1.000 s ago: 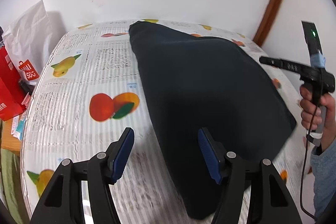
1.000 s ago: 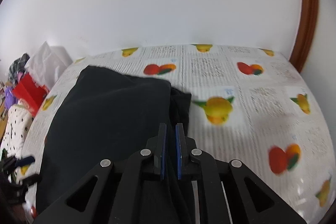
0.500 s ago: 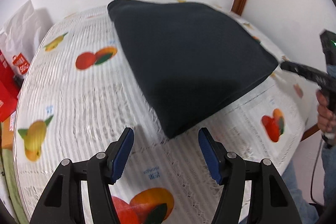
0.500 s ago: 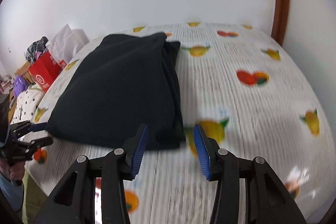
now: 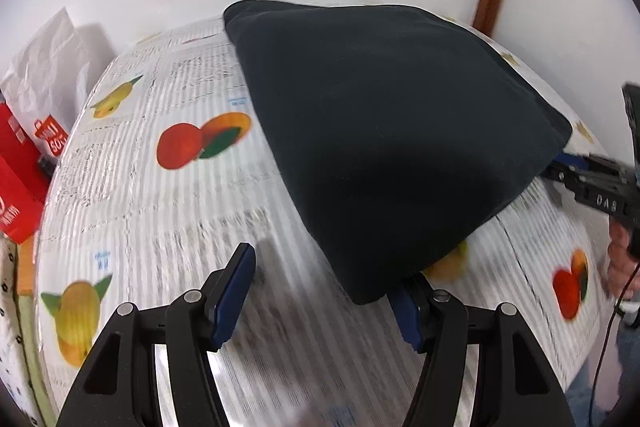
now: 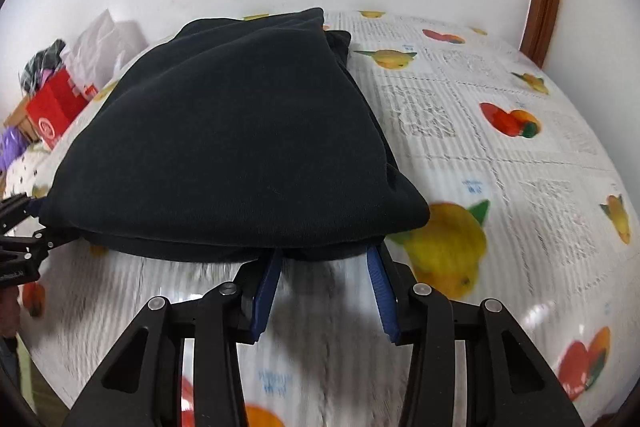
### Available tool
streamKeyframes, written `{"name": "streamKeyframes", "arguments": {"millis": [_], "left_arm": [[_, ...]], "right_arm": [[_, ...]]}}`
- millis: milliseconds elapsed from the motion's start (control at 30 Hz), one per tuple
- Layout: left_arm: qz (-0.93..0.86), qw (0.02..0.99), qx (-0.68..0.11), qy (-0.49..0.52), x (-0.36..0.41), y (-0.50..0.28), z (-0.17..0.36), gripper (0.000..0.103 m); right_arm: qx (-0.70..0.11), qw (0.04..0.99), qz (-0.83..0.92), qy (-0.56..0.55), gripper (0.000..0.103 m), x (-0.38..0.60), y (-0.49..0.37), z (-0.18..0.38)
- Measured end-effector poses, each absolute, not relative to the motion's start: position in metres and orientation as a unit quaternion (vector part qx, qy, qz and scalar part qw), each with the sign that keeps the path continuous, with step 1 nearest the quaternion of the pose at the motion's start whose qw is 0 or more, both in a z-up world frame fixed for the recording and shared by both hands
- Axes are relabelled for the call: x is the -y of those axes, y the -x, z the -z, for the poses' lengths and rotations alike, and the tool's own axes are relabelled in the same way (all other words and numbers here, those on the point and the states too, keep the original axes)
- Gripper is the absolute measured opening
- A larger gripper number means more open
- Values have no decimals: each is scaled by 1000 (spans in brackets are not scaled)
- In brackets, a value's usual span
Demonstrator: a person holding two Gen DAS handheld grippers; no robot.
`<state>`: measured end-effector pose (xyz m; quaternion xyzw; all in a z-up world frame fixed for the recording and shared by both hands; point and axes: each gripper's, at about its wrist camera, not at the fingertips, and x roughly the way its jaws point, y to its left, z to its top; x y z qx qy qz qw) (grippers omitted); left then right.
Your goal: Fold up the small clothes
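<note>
Right wrist view: we see the folded dark navy garment (image 6: 224, 143) filling centre frame on the fruit-print cloth (image 6: 500, 187), long axis toward the upper wall, thick-layered; our right gripper (image 6: 324, 263) stands apart at its near edge, left gripper (image 5: 324, 287) likewise parted.

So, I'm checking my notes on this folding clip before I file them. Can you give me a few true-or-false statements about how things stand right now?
1. The dark garment lies folded on the fruit-print cloth. True.
2. The right gripper is clamped shut on a white towel. False: its jaws stand apart at the garment's near edge.
3. The left gripper has its jaws apart. True.
4. The garment hangs in the air. False: it rests on the cloth.
5. A red bag sits past the cloth's left edge. True.
</note>
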<state>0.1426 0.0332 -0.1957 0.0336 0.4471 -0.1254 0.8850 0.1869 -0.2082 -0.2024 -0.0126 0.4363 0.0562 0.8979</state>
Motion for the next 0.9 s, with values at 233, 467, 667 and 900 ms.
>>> {"name": "streamKeyframes", "arguments": {"millis": [233,467,667,900], "left_arm": [[105,882,-459,-13,-42,-176,196,63],[133,884,-449,-3,-54,-148,189,61],[144,899,-414,13,-56,-139,168,61],[125,908,-399,35,-53,-170,154,63]], "right_arm": [[-437,898,-46,-7,44,207,-222,202],[-394,915,-86,-6,44,233,-187,163],[-356,929,-94,-34,44,232,-216,137],[-386,917,-81,-64,31,215,-294,155]]}}
